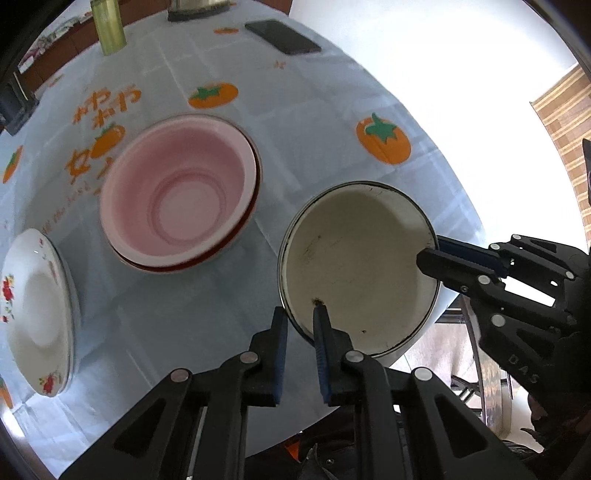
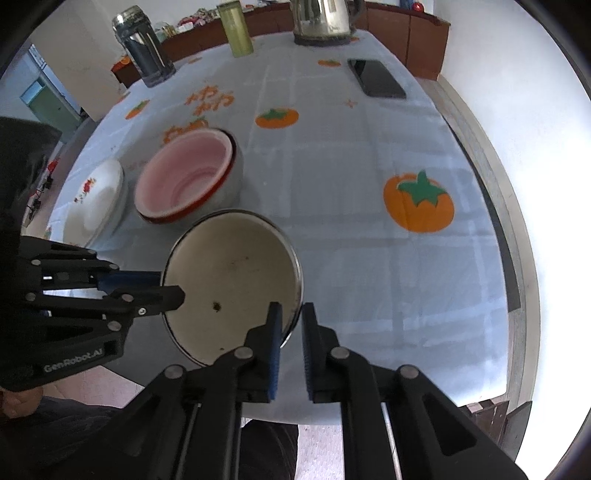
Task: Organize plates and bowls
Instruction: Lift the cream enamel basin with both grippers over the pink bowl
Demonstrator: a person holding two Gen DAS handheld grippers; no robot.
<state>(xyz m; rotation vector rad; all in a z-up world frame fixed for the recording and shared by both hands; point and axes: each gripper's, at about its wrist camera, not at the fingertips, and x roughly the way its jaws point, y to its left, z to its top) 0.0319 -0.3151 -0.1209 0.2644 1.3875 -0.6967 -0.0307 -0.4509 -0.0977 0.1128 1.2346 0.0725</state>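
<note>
Now both tools clamp the cream bowl [image 1: 358,266] rim: left tool [image 1: 301,317] near side, right tool [image 2: 291,314] opposite.

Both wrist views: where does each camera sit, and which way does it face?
Left wrist: on the left hand-held gripper, looking across the table at the cream bowl; the right hand-held gripper enters from the right.
Right wrist: on the right one, facing the same bowl; the left one enters from the left.
Shared: cream bowl, pink bowl, floral plate, phone.
</note>
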